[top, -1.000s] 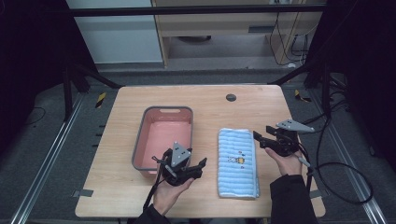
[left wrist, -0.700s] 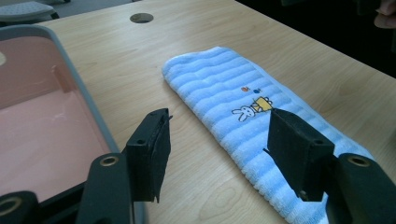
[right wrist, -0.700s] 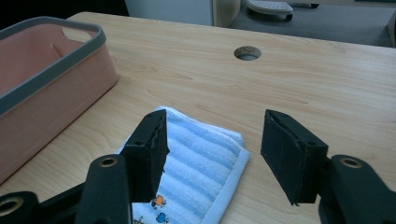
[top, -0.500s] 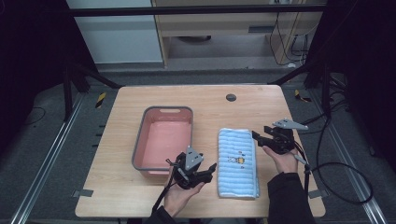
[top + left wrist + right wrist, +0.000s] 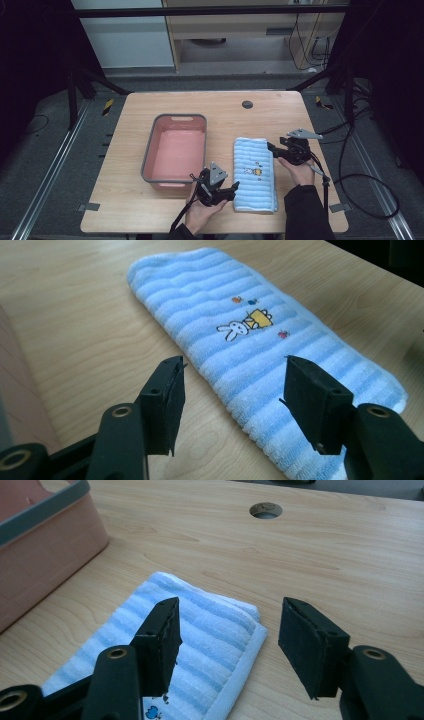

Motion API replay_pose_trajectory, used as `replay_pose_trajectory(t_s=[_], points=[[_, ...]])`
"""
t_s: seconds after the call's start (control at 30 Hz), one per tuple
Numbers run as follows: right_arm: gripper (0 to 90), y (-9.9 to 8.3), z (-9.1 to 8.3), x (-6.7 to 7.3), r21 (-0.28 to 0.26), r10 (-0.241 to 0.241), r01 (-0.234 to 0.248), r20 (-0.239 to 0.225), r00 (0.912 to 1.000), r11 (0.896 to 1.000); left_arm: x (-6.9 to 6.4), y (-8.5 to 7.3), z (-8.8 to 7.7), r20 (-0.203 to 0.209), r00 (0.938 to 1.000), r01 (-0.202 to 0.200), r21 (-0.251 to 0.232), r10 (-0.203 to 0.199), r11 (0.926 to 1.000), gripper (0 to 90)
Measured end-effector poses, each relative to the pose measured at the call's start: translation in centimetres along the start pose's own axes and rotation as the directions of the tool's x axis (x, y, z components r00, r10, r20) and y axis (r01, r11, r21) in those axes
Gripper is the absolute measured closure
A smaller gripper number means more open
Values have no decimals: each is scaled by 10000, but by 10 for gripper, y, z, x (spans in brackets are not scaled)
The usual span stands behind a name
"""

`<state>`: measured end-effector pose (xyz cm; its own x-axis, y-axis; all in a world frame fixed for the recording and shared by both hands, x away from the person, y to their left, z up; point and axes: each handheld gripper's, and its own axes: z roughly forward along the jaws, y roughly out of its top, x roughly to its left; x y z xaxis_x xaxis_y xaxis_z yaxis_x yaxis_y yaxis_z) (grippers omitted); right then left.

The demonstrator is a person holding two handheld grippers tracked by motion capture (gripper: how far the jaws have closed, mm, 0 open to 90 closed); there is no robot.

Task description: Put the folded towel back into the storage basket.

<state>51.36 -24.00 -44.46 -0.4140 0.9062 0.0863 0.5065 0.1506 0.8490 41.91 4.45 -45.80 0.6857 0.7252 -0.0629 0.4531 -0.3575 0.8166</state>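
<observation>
While both sets of jaws stand apart with nothing between the pads, the folded blue striped towel (image 5: 255, 172) lies flat on the wooden table (image 5: 125, 145), just right of the pink basin (image 5: 175, 152), its long axis running from the person's edge toward the far side. Nearest the person, the left gripper (image 5: 231, 189) sits at the towel's near left corner, pointing across at its long left edge; in the left gripper view the towel (image 5: 260, 360) runs diagonally away ahead of the jaws, its edge passing into the gap between them but untouched. Farther up the towel, the right gripper (image 5: 273, 148) reaches in from the towel's right side at the far right corner, and in the right gripper view that corner of the towel (image 5: 200, 645) lies just below and between the open jaws, the basin (image 5: 45, 540) beyond to the left and a round hole in the table (image 5: 265, 510) farther off. Each hand is about as near to its own corner as the other, so I judge the coming move to be a two-handed pinch at opposite ends.

Against the earlier frames, the left gripper has travelled from beside the basin's near corner over to the towel and dropped lower; the right has sunk toward its corner. Both sets of jaws have been narrowing a little, still gripping nothing
</observation>
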Motion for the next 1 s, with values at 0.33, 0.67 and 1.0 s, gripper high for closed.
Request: replay_pose_trajectory(t_s=[0.33,0.67,1.0], points=[[441,-4,15,0,237,-99,99,-3,10000,9997,-6,-11,17,52,10000,-22,458,19,9989,438],[469,-11,34,-4,655,-112,107,76,9999,9978,-9,-20,31,-22,10000,56,766,-55,9970,465],[500,-20,52,-4,1254,-149,144,36,9999,9920,-11,-26,37,84,9999,86,964,-95,9953,503]])
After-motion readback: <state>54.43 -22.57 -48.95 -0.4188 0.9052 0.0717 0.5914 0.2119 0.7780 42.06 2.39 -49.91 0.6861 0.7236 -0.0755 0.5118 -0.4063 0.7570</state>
